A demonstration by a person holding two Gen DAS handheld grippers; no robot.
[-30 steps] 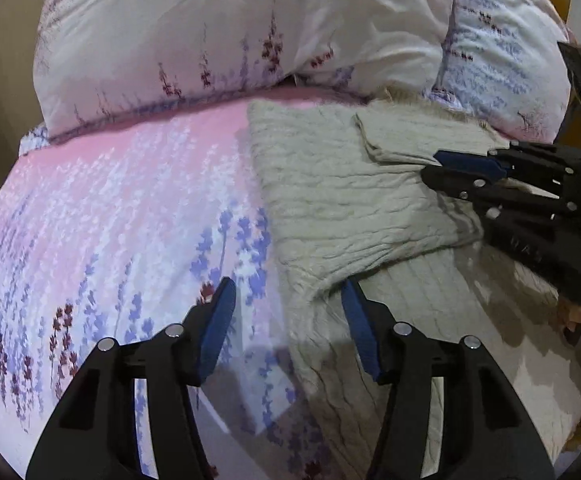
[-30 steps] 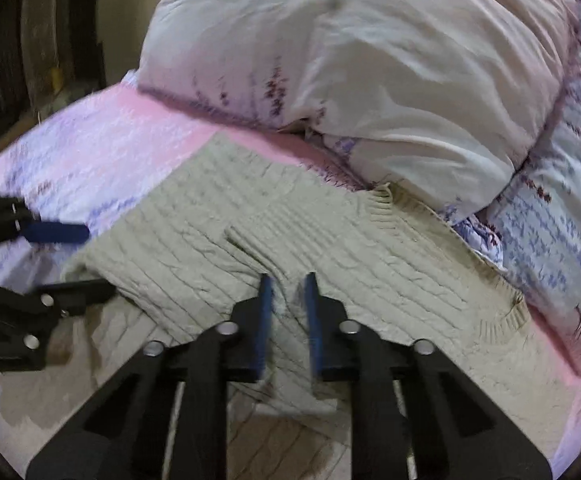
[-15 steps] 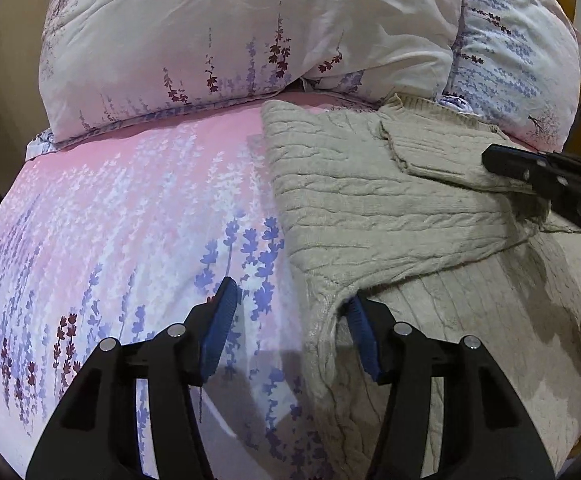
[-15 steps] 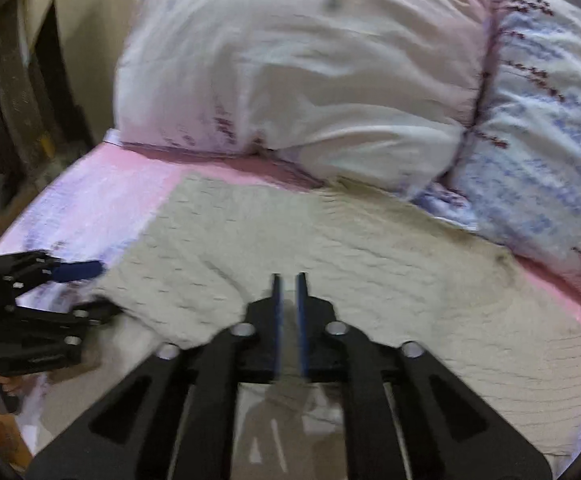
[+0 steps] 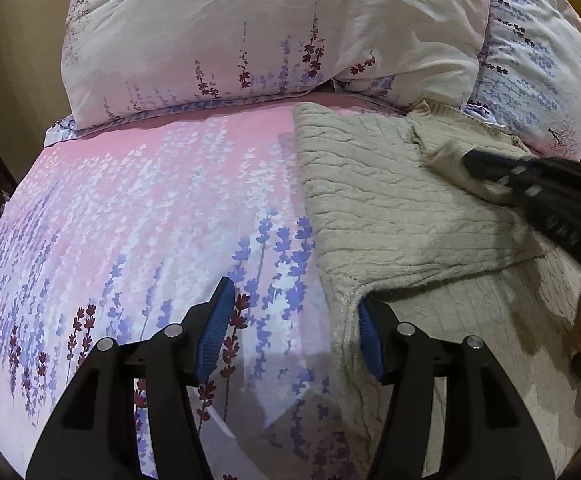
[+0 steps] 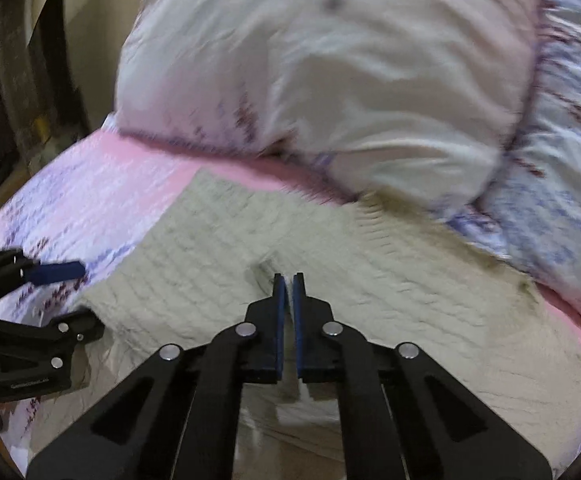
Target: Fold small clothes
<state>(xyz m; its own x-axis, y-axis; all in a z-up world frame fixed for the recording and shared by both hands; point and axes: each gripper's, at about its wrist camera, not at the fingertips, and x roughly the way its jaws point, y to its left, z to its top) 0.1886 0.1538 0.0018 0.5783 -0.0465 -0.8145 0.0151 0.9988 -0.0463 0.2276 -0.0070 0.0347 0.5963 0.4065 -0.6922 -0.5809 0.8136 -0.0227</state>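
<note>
The right gripper (image 6: pixel 289 280) had just closed, its fingers pinching the beige sweater (image 5: pixel 390 208), presumably to fold it, while the left gripper (image 5: pixel 294 320) stood open astride the sweater's nine-o'clock corner on the bed (image 5: pixel 150 208).

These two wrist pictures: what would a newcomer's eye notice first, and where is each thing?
First comes the beige knitted sweater, spread on the pink flowered bedsheet below the big white pillows. Next, the right gripper in the middle, shut on a fold of the sweater. At the sweater's near-left edge the left gripper stands open, one pad against the knit.
</note>
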